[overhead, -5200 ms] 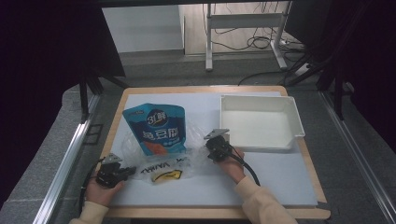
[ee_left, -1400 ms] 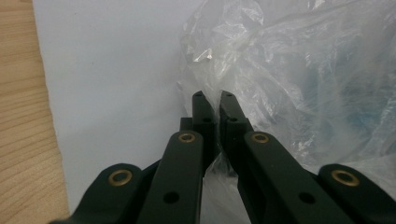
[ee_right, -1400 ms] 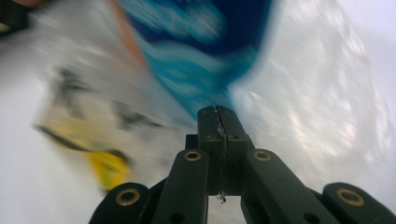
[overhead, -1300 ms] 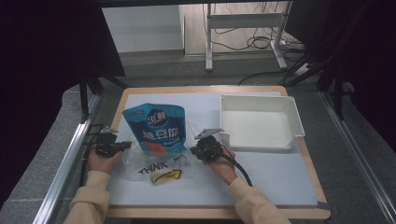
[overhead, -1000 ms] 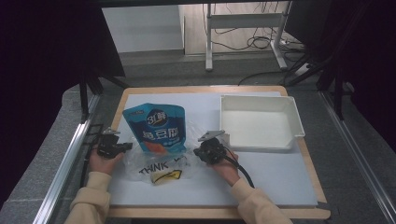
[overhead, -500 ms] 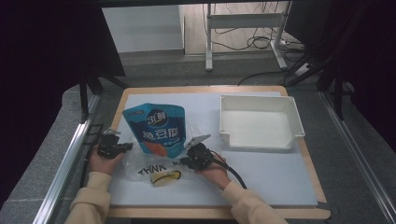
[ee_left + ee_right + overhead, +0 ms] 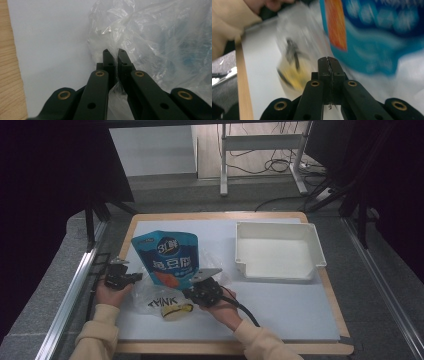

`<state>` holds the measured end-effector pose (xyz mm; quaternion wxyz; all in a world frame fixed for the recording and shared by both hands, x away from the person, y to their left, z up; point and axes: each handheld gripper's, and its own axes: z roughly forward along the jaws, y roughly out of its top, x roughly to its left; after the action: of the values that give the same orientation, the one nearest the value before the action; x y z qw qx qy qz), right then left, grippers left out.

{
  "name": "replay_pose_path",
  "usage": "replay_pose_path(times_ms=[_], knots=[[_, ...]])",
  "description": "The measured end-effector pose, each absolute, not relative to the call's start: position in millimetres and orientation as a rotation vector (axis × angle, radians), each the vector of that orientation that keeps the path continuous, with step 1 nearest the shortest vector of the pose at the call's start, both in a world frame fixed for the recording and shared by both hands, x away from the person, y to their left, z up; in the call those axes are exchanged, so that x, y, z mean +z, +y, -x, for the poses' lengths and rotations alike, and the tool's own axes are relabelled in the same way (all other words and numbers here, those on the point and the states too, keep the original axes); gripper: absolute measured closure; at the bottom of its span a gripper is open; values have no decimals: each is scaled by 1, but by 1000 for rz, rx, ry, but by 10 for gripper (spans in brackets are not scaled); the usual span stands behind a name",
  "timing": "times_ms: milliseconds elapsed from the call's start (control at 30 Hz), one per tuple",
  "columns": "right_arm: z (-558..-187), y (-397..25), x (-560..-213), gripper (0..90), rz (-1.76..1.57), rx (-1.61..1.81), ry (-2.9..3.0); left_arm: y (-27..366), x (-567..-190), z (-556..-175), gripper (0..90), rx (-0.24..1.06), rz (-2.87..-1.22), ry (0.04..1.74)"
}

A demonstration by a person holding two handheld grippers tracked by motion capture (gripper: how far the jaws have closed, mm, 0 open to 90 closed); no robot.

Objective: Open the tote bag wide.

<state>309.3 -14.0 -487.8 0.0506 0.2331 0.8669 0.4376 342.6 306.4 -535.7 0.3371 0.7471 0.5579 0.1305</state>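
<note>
The left gripper [image 7: 114, 53] pinches the clear bag's [image 7: 157, 296] edge at the mat's [image 7: 280, 300] left, below the blue pouch [image 7: 167, 257]. The right gripper's [image 7: 328, 60] 2 jaws press together, empty, beside the bag.

White tray [image 7: 318, 251] (right side) on table [image 7: 300, 305]

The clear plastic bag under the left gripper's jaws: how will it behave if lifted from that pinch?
The clear plastic bag looks thin and crumpled, so probably floppy and light. The left gripper pinches only a fold, so it may slip or stretch. The yellow item inside could sag downward.
</note>
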Motion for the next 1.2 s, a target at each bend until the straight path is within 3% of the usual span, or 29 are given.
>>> replay_pose_path(times_ms=[300,500,900,1200], knots=[[-324,29,-508,890,-748,1244,2678,307,-536,-342,885,340,-1941,1452],[-305,43,-535,891,-685,1165,2802,308,-534,-342,885,333,-1943,1447],[-302,59,-511,890,-657,1308,2687,306,-535,-342,885,335,-1945,1450],[-299,75,-535,891,-647,1167,2801,308,-535,-342,885,332,-1945,1446]])
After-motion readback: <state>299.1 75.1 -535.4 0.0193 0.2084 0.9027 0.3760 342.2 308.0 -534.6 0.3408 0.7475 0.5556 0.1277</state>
